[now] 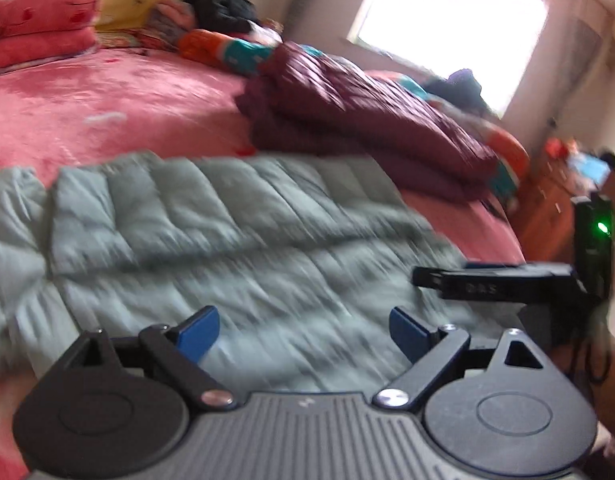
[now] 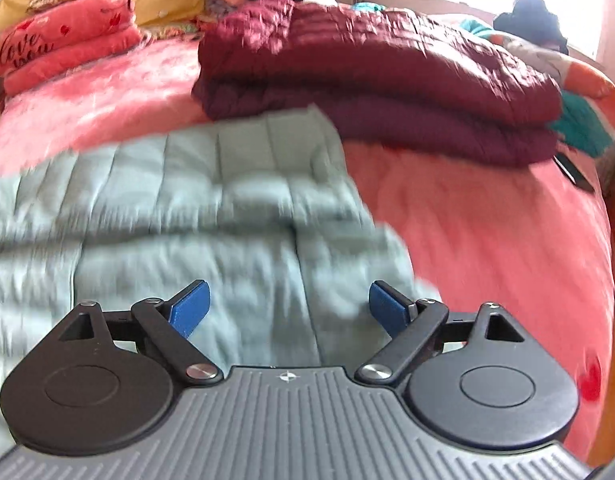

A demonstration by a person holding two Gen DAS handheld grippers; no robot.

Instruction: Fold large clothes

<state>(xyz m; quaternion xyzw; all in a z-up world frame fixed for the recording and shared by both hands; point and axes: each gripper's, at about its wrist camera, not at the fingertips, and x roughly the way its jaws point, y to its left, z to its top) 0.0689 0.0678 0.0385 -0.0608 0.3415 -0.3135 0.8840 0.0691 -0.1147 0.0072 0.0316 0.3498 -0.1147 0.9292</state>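
Note:
A pale grey-green quilted jacket (image 1: 227, 232) lies spread flat on the pink bed; it also shows in the right wrist view (image 2: 187, 200). My left gripper (image 1: 303, 332) is open and empty, hovering above the jacket's near part. My right gripper (image 2: 289, 308) is open and empty above the jacket's right near edge. The right gripper's body (image 1: 507, 280) shows at the right of the left wrist view. Both views are motion-blurred.
A folded maroon puffer coat (image 2: 379, 80) lies beyond the jacket on the pink bedspread (image 2: 487, 220). Pink pillows (image 2: 67, 48) are stacked at the far left. A person (image 1: 231, 4) sits at the headboard. A dark phone (image 2: 573, 174) lies near the right bed edge. A wooden cabinet (image 1: 547, 204) stands right.

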